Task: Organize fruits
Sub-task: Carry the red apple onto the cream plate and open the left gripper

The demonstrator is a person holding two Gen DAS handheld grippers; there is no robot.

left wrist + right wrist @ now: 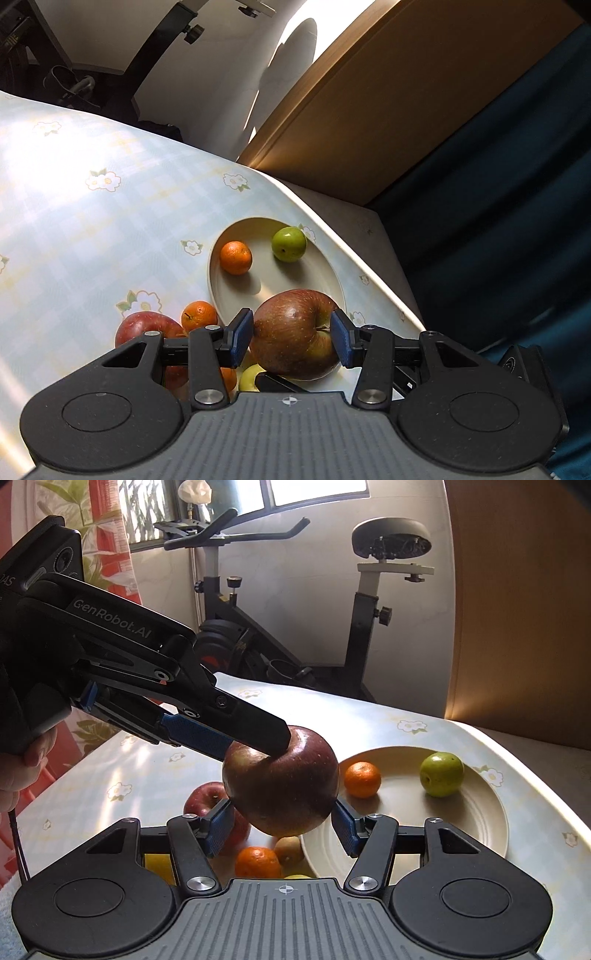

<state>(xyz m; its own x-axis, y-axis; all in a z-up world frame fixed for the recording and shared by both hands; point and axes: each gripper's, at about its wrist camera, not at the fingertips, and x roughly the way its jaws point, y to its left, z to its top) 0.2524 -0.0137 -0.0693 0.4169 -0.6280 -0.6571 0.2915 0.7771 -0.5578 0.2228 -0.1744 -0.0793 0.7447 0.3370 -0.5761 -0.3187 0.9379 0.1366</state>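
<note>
Now left gripper (291, 338) clamps big red apple (280, 781) above plate (480, 812) edge; right gripper (282, 825) spread wide, empty, under apple. Plate: 1 tangerine (362, 779), 1 green fruit (441, 774). Tablecloth (92, 229): 1 red apple (207, 797), 1 tangerine (258, 862), 1 kiwi (289, 849). Exercise bike (295, 627) behind.

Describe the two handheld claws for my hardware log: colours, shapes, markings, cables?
Both are matte black. The left claw and the right claw each have blue ribbed pads, silver pivot screws, two round discs and a grey ridged plate with a crosshair mark. White "GenRobot.AI" lettering shows on the left one's body. A thin dark cable hangs by the hand.
</note>
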